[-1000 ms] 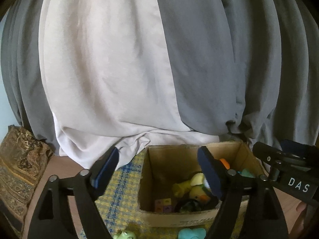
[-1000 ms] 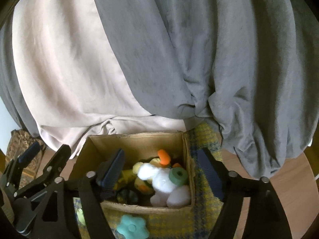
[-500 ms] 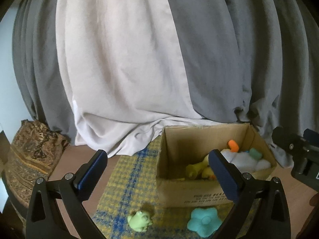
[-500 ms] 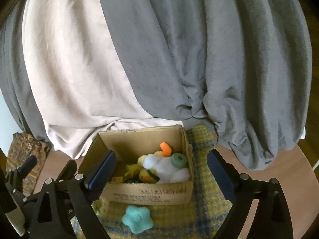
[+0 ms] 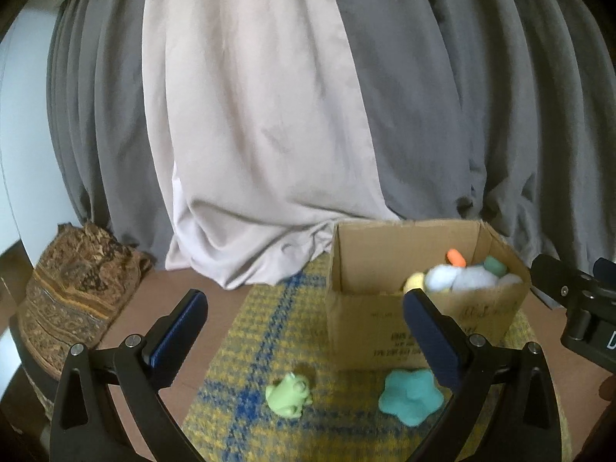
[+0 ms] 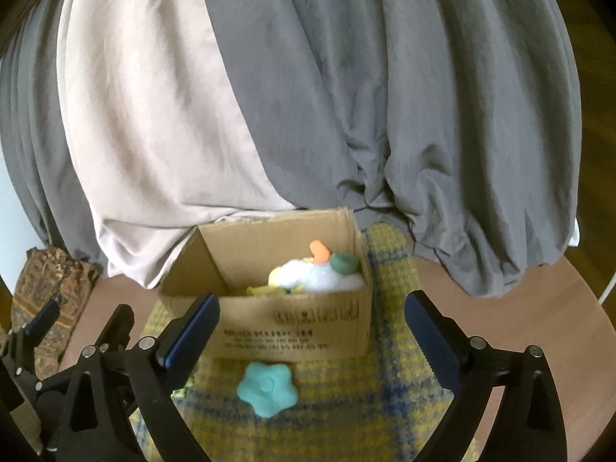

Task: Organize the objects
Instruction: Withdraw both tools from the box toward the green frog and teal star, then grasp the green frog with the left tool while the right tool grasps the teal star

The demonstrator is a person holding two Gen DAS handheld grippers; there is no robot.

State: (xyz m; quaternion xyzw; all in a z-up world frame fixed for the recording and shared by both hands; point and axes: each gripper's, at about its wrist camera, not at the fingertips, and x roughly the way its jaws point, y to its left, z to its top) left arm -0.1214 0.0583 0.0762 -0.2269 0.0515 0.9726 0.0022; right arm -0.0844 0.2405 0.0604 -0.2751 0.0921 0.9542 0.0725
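A home: floor-length curtains (image 5: 269,134), woven plaid mat (image 5: 269,327), toys (image 5: 288,394).

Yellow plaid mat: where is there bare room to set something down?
Bare mat lies left of the cardboard box, beyond the green frog. Bare table lies right of the mat. The strip before the box holds the frog and the teal flower; the box is crowded.

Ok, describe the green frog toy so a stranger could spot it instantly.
Find the cardboard box on the yellow-and-blue plaid mat. Two toys lie in front of it: the frog toy is the pale green one with bulging eyes, left of the teal flower-shaped toy.
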